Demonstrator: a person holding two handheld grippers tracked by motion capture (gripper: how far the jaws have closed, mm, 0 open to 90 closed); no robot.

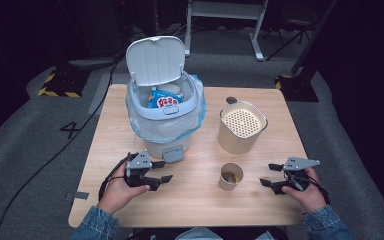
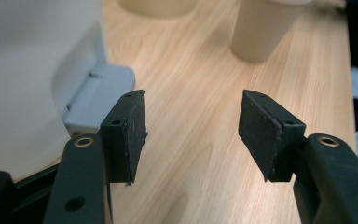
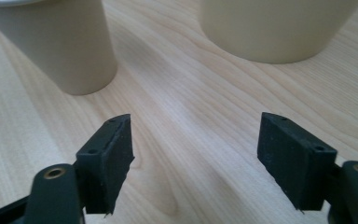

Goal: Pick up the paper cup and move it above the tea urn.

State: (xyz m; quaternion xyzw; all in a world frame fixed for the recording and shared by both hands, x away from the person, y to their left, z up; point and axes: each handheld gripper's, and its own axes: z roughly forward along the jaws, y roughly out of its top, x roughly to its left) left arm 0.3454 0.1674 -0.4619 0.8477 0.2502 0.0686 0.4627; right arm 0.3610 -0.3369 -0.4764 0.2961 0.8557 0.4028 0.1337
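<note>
A small beige paper cup (image 1: 230, 176) with brownish contents stands near the table's front, between my two hands. My left gripper (image 1: 165, 172) rests low at the front left, just in front of the bin's pedal (image 1: 172, 153), jaws open and empty; its own view shows the cup (image 2: 261, 28) ahead to the right. My right gripper (image 1: 269, 174) lies at the front right, pointing left toward the cup, open with nothing between its pads. In the right gripper view the cup (image 3: 60, 46) stands ahead on the left.
A grey pedal bin (image 1: 165, 107) with a plastic liner and raised lid stands at the back left, a snack packet inside. A larger beige container (image 1: 241, 128) with a perforated insert stands right of it. The wooden table (image 1: 190, 205) has bare surface along the front.
</note>
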